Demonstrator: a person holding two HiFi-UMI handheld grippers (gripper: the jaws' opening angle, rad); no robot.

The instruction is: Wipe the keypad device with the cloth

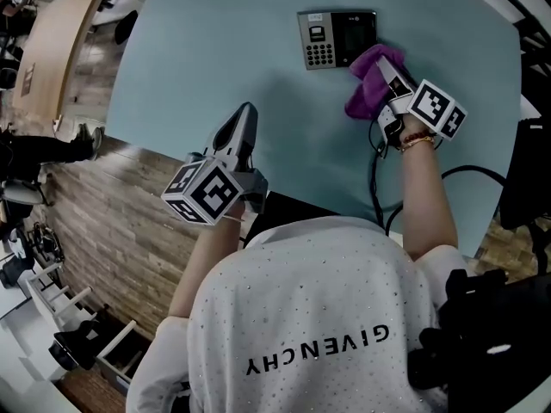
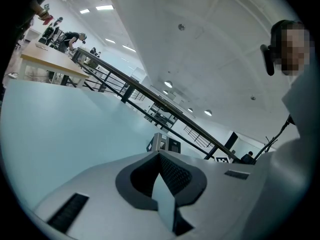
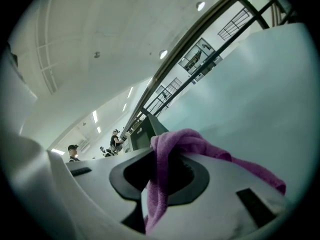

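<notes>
Pale blue table point(image 1: 215, 67) carried the keypad device point(image 1: 337, 39) near its far edge, long axis left to right. Purple cloth point(image 1: 370, 76) was bunched at the device's near right corner, touching or nearly so, pinched between the closed jaws of the right gripper point(image 1: 387, 80), the nearer one. Left gripper point(image 1: 244, 114) hung well back, jaws together, empty.

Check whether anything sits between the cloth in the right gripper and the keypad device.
Nothing visible does. The cloth, clamped in the right gripper, sits right at the keypad device's lower right corner, seemingly touching it.
</notes>
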